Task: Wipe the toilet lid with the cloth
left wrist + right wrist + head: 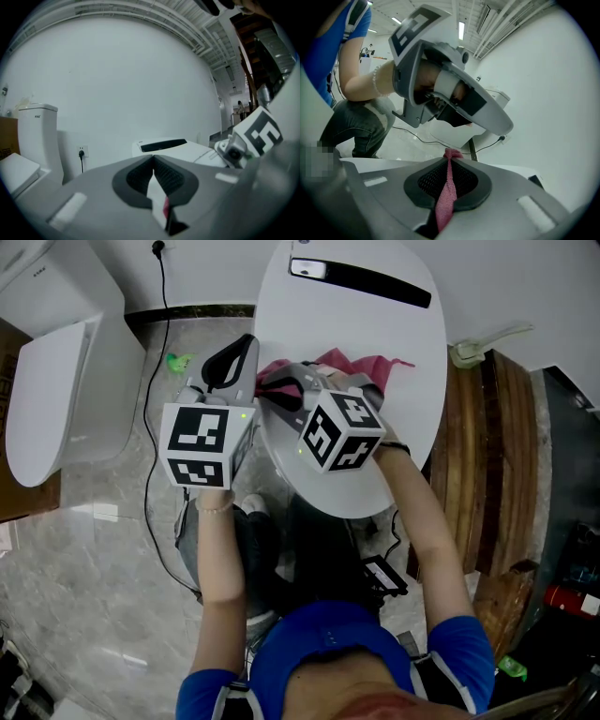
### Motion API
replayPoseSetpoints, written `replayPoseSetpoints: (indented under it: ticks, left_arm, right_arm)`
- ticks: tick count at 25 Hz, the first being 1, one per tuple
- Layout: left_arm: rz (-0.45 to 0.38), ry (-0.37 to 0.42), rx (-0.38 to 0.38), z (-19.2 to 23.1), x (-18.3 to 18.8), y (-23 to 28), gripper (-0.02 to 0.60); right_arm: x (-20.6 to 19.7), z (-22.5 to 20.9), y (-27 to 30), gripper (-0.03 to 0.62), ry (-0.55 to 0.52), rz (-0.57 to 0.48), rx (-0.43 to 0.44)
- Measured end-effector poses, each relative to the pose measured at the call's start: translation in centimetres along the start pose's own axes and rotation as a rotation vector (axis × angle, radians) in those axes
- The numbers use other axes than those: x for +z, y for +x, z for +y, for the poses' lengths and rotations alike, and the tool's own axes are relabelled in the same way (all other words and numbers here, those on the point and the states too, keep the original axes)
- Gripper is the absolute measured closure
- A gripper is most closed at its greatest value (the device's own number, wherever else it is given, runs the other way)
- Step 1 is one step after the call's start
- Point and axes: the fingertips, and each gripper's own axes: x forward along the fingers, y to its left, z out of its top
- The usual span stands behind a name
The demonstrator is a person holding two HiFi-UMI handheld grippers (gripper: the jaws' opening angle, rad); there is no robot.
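Bare toilet lid [398, 334] beyond the cloth [367, 364], up to the black panel [375, 282]; left gripper [240, 348] close alongside.

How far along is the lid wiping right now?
Done: the right gripper is shut on the pink terry cloth. In hand: the cloth lies on the white oval toilet lid. Remaining: wiping the lid; whether any is wiped cannot be told.
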Motion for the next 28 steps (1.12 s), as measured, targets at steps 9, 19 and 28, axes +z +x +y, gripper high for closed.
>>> replayPoseSetpoints:
  ticks: [9,19,28]
  left_arm:
    - [0.003,0.003,-0.009,-0.7,0.0,0.6,0.580]
    - [0.006,0.008,-0.006,-0.8,0.0,0.8,0.580]
    - [0.004,-0.001,-0.007,-0.8,0.0,0.7,0.580]
  right_arm:
    - [0.2,1.6,-0.6,0.579,-0.013,-0.013,0.022]
    - [-0.1,2.9,-1.7,0.579,-0.007,-0.022,0.029]
    - [-1.3,2.5,-2.8,0.577,0.028,-0.040,0.036]
